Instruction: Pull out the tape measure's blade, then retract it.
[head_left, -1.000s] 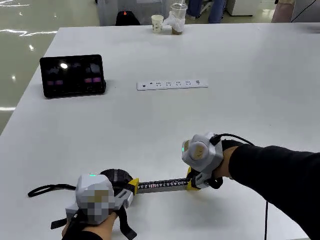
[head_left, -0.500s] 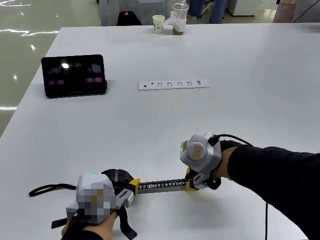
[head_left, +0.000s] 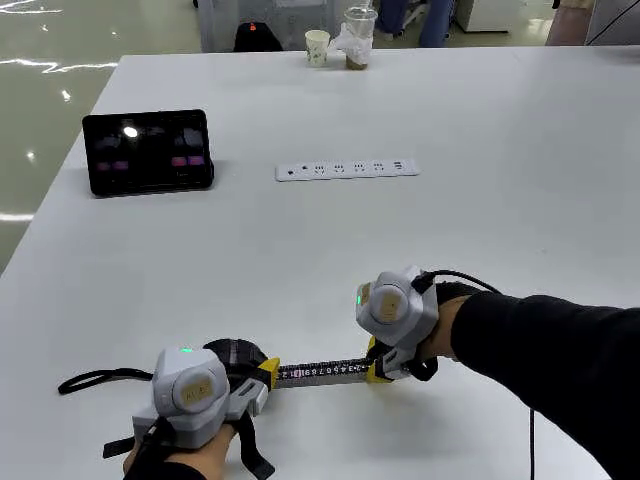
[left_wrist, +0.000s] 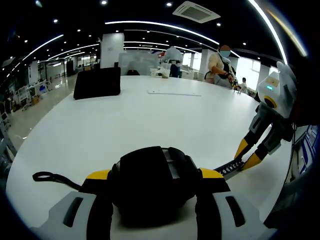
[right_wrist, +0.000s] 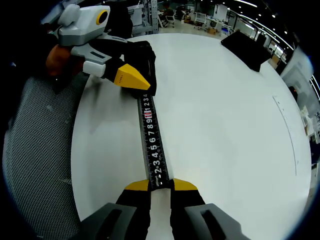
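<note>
The black tape measure case (head_left: 236, 354) lies at the near left of the white table (head_left: 480, 180), and my left gripper (head_left: 252, 378) is shut on it. In the left gripper view the case (left_wrist: 152, 182) sits between the yellow-tipped jaws of the left gripper (left_wrist: 155, 175). A short length of the blade (head_left: 322, 372) runs right from the case to my right gripper (head_left: 378, 372), which is shut on the blade's end. The right gripper view shows the numbered blade (right_wrist: 151, 142) lying flat on the table, from the right gripper (right_wrist: 160, 185) back to the case (right_wrist: 142, 55).
A black wrist strap (head_left: 95, 378) trails left from the case. A dark tablet (head_left: 148, 150) stands at the far left, a white power strip (head_left: 347, 169) lies mid-table, and cups (head_left: 345, 45) stand at the far edge. The table's near edge is close to both hands.
My right gripper has moved a little left toward the case with the blade's end, so less blade shows. The left gripper and case have stayed put.
</note>
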